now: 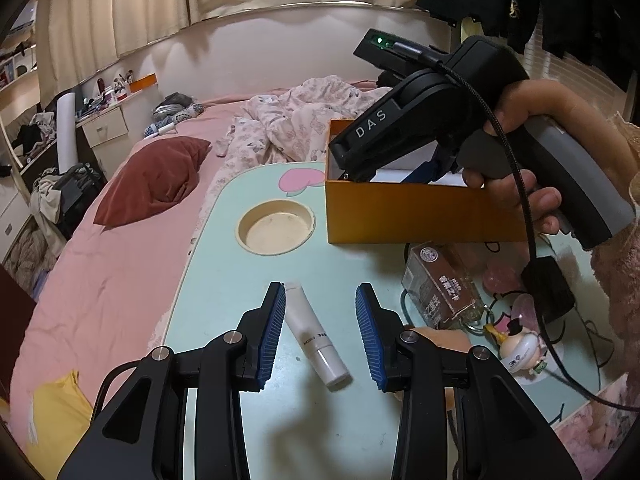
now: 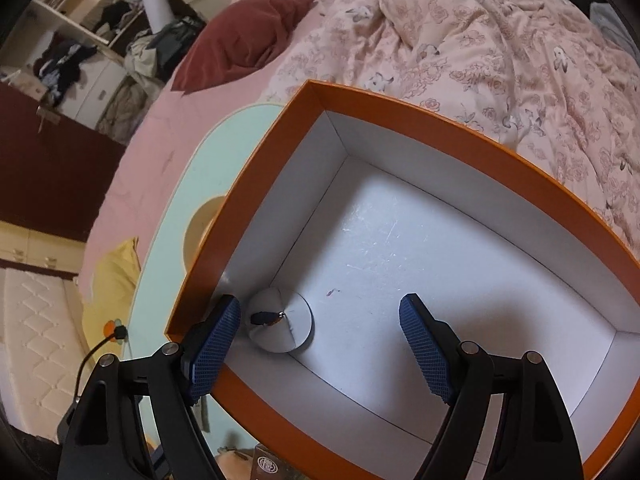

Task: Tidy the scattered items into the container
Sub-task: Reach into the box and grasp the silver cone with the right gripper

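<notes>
Left gripper (image 1: 320, 336) hovers low over the bench (image 1: 224, 280), angled down, jaws parted and released; white tube (image 1: 316, 338) lies between them, nearer the left pad, ungripped. Right: right gripper (image 2: 320, 344) points steeply into the orange box (image 2: 400, 108), jaws wide, released. Small round disc (image 2: 280, 326) in the box's near-left corner. Glass bottle (image 1: 440, 284) lies near the box.
</notes>
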`<state>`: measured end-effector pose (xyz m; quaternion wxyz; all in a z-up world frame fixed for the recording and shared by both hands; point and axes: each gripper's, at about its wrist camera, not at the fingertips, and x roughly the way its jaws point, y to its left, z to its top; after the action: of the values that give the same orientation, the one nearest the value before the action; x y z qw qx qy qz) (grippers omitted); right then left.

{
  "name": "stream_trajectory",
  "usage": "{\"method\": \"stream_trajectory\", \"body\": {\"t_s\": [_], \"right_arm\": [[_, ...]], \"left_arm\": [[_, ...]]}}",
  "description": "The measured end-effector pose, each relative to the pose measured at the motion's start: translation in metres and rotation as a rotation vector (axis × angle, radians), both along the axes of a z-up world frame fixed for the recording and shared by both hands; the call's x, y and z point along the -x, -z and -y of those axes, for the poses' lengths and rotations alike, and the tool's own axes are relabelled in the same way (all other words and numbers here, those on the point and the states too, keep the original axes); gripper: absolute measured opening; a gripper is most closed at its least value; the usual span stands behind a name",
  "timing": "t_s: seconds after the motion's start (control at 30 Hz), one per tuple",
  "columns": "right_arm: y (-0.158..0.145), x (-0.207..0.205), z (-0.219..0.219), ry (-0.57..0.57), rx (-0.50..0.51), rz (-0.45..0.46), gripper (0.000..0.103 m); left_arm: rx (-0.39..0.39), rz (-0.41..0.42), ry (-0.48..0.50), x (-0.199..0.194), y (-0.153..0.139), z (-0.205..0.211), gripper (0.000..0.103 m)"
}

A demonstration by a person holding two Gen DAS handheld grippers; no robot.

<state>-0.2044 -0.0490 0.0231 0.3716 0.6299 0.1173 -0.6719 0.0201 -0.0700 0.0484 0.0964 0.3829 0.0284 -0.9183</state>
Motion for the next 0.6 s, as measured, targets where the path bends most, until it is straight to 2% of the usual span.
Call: {"method": "stream_trajectory", "body": {"t_s": [0.27, 0.37, 0.43, 0.6], "right_arm": [[0.002, 0.006, 0.003, -0.022, -0.030, 0.023, 0.081], [0.001, 0.009, -0.001, 0.006, -0.023, 0.015, 0.063], [0.002, 0.011, -0.004, 0.019, -0.011, 0.032, 0.062], [0.002, 0.013, -0.009, 0.025, -0.014, 0.009, 0.061]], "left_arm": [[-0.003, -0.013, 0.017, -0.002, -0.005, -0.008, 0.038], [-0.003, -0.012, 0.020, -0.003, -0.005, -0.009, 0.038], [-0.002, -0.009, 0.019, -0.003, -0.005, -0.009, 0.038], [-0.003, -0.007, 0.016, -0.002, -0.004, -0.008, 0.038]]}}
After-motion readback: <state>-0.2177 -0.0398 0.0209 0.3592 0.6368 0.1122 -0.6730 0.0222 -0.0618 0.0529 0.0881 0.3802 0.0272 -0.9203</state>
